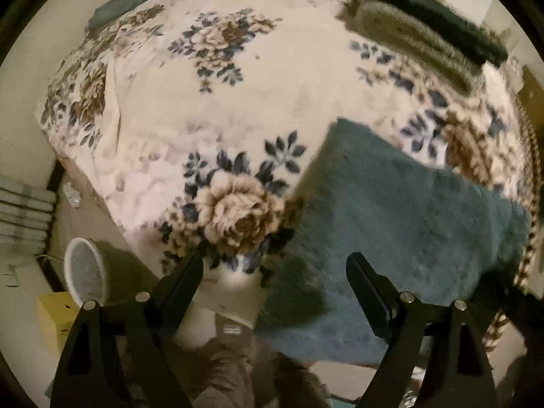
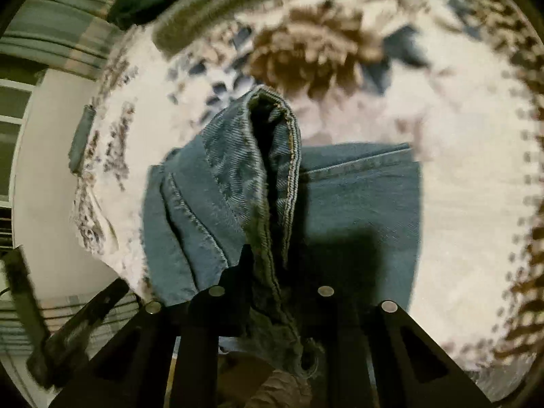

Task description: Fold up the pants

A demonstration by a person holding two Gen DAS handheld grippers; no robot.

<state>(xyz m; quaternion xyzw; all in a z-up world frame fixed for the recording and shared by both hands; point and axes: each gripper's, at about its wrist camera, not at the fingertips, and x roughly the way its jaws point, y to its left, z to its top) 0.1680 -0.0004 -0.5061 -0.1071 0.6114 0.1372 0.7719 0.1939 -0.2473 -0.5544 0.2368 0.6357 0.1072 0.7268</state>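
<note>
The blue jeans (image 1: 391,224) lie on a bed covered by a cream floral blanket (image 1: 217,102), near the bed's front edge and toward its right side in the left wrist view. The left gripper (image 1: 275,272) hovers above that front edge with its jaws spread wide and nothing between them; the jeans' left edge lies below the gap. The right gripper (image 2: 272,272) has its jaws drawn close together, pinching a bunched fold of the jeans (image 2: 258,183) that rises as a ridge, with the hem opening at its far end. The rest of the denim lies flat on the blanket. Folded dark and grey garments (image 1: 428,34) sit near the bed's far right corner. A white bin (image 1: 85,272) stands on the floor beside the bed's front left.
</note>
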